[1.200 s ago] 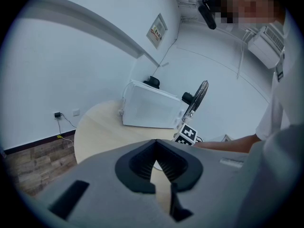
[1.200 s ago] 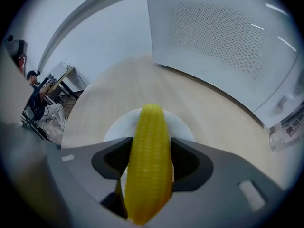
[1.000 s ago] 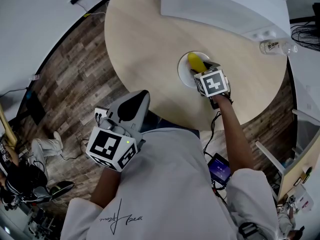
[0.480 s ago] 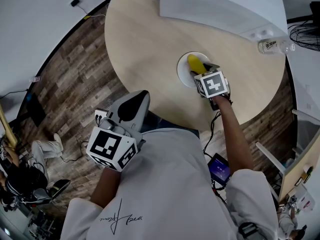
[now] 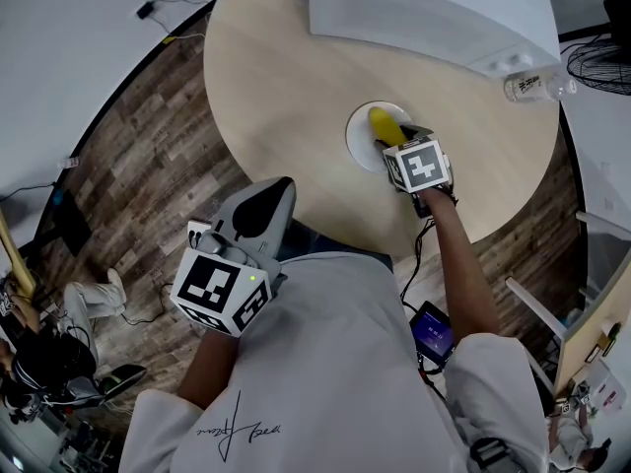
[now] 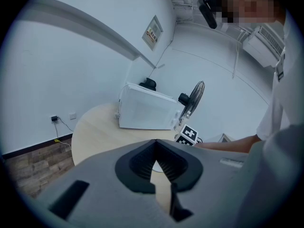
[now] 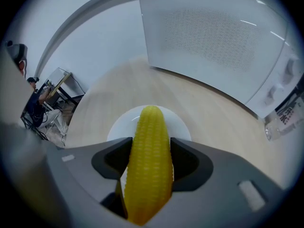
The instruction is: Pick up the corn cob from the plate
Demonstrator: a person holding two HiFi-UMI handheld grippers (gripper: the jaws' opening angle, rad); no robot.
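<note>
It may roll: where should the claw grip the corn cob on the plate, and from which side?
Across its thick middle, coming along its length from the near end, as the right claw does. The corn cob lies lengthwise on the plate, tapered tip pointing away, so its rounded flanks face the jaws.

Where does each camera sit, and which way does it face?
Head view: on the person's head, facing steeply down at the round wooden table; shows forearms, left tool, right tool.
Left gripper view: on the left tool, facing the white microwave; own shut jaws show.
Right gripper view: on the right tool, facing the gripped yellow corn cob and white plate.
All share the table.
</note>
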